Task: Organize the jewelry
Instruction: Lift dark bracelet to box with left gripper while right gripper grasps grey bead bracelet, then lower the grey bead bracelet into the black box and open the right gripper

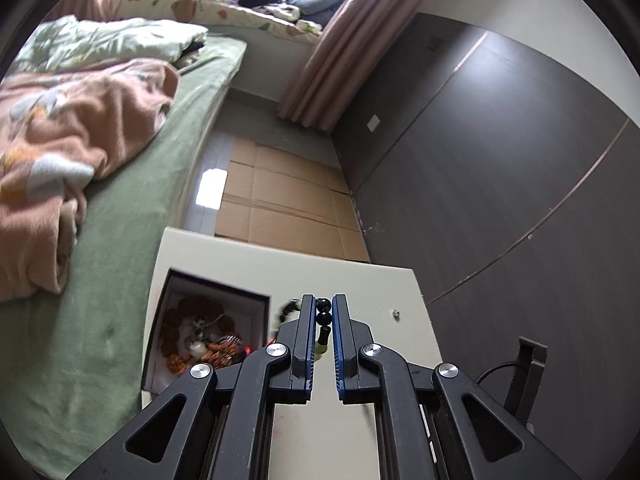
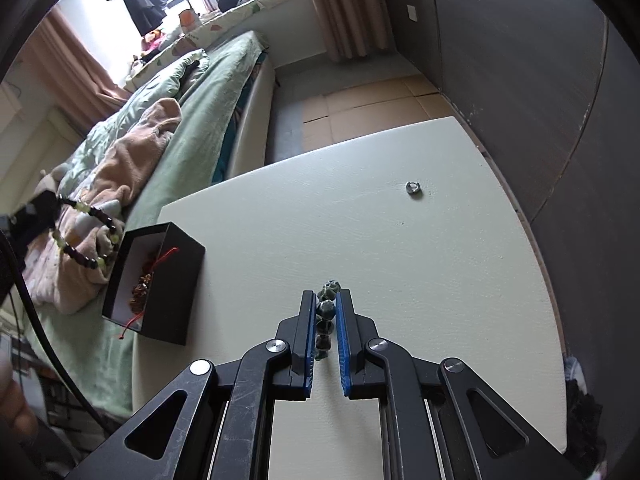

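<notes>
My left gripper [image 1: 323,304] is shut on a bracelet of dark and pale green beads [image 1: 323,317], held in the air just right of the open black jewelry box [image 1: 256,300]. The box holds brown and orange beaded jewelry [image 1: 200,336]. In the right wrist view that same bracelet [image 2: 86,236] hangs from the left gripper at the far left, above the bed side of the box [image 2: 176,280]. My right gripper [image 2: 328,296] is shut on a dark green bead bracelet [image 2: 326,310] just above the white table [image 2: 400,260].
A small silver ring [image 2: 412,187] lies on the table's far right part; it also shows in the left wrist view [image 1: 396,313]. A bed with green sheet [image 1: 132,240] and pink blanket borders the table's left. A dark wall panel [image 1: 520,160] stands at right. Cardboard covers the floor beyond.
</notes>
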Tool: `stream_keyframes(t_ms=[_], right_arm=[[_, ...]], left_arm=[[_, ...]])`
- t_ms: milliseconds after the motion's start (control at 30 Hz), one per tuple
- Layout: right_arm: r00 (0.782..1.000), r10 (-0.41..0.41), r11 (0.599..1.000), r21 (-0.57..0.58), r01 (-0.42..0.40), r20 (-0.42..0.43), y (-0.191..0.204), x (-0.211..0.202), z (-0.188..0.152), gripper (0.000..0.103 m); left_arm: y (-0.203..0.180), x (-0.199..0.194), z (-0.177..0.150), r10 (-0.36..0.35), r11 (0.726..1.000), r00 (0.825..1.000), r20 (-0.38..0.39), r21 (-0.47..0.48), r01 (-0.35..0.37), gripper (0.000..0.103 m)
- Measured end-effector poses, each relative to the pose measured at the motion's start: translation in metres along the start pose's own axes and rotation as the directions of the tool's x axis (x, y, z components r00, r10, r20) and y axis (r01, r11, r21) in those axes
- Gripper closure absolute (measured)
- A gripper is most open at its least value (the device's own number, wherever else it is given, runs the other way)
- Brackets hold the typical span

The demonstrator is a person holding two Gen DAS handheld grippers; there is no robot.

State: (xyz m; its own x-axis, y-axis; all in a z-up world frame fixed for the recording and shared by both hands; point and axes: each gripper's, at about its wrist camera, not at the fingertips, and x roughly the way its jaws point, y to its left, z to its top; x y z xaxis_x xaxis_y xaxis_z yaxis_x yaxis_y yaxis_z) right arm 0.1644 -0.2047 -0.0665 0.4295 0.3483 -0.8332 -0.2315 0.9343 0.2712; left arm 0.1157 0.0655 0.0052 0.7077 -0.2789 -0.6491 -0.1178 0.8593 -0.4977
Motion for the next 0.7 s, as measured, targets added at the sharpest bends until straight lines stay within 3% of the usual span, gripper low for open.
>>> stream_keyframes(t_ms=[333, 533, 633, 700], right_arm=[[1.0, -0.003, 1.0, 0.003, 0.003, -0.005, 0.008, 0.007, 0.004, 0.092], [1.0, -0.004, 1.0, -0.003, 0.004, -0.015, 0.012, 0.011, 0.004, 0.092], [1.0, 0.0, 1.0, -0.001, 0.0, -0.017, 0.014, 0.013, 0.005, 0.092], [1.0, 0.009, 1.0, 0.002, -0.009, -0.02, 0.015, 0.014, 0.004, 0.092]], left_arm=[[0.034, 0.018, -0.021, 0.012, 0.997, 0.999, -0.041, -0.074, -0.015, 0.095], [0.032, 0.018, -0.023, -0.027, 0.997, 0.998, -0.05, -0.073, 0.024, 0.095], [0.039, 0.023, -0.023, 0.04, 0.996, 0.997, -0.066, -0.075, -0.045, 0.095], [0.053, 0.034, -0.026, 0.074, 0.99, 0.99, -0.119, -0.114, -0.088, 0.095]])
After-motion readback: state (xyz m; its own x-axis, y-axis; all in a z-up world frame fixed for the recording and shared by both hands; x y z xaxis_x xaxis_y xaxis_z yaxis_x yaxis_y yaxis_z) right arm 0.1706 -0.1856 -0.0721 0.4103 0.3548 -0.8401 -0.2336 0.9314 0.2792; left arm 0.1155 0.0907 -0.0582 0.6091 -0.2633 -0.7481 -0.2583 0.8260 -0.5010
